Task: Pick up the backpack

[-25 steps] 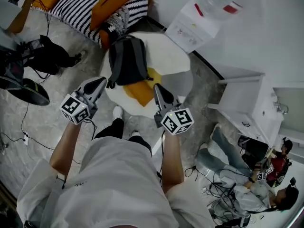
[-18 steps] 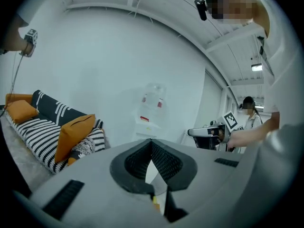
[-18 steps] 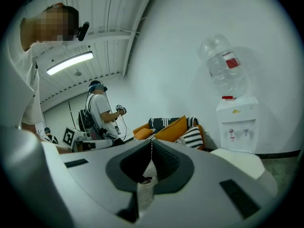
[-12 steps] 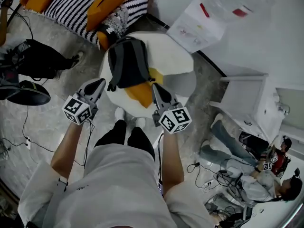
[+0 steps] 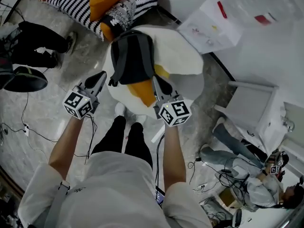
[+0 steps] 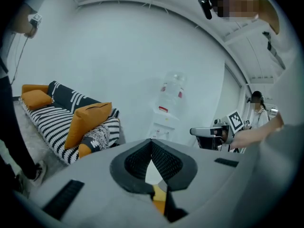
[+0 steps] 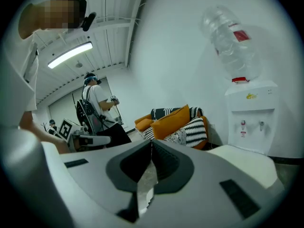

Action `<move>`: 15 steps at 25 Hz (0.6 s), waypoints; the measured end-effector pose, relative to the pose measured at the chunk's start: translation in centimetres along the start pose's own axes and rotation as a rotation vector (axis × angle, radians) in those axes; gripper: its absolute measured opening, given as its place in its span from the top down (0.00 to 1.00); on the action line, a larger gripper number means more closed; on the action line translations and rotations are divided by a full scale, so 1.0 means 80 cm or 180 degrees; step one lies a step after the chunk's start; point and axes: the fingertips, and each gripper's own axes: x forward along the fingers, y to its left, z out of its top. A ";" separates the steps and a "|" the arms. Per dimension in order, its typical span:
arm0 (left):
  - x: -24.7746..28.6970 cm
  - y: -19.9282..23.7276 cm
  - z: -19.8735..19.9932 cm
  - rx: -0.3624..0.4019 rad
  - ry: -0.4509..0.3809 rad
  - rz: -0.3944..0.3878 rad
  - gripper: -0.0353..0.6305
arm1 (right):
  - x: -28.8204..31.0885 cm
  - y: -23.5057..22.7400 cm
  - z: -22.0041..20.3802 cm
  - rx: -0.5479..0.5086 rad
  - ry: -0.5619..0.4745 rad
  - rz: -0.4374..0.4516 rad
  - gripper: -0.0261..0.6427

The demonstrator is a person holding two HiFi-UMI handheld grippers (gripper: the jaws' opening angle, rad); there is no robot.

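the dark backpack lies flat on the white round table, at twelve o'clock from the person, partly on top of an orange thing. the left gripper is near the bag's seven o'clock side and the right gripper near its five o'clock side - likely so they can come at it together. both have their jaws pinched together with nothing inside - they must spread before grabbing.
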 end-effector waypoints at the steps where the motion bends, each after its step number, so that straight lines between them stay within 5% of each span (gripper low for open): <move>1: 0.025 0.002 -0.003 -0.0038 0.0023 0.0047 0.94 | 0.007 -0.028 -0.006 0.0007 0.0052 0.0005 0.95; 15: 0.129 0.063 -0.098 -0.0086 0.0241 0.0345 0.94 | 0.117 -0.143 -0.119 -0.0013 0.0397 0.0137 0.95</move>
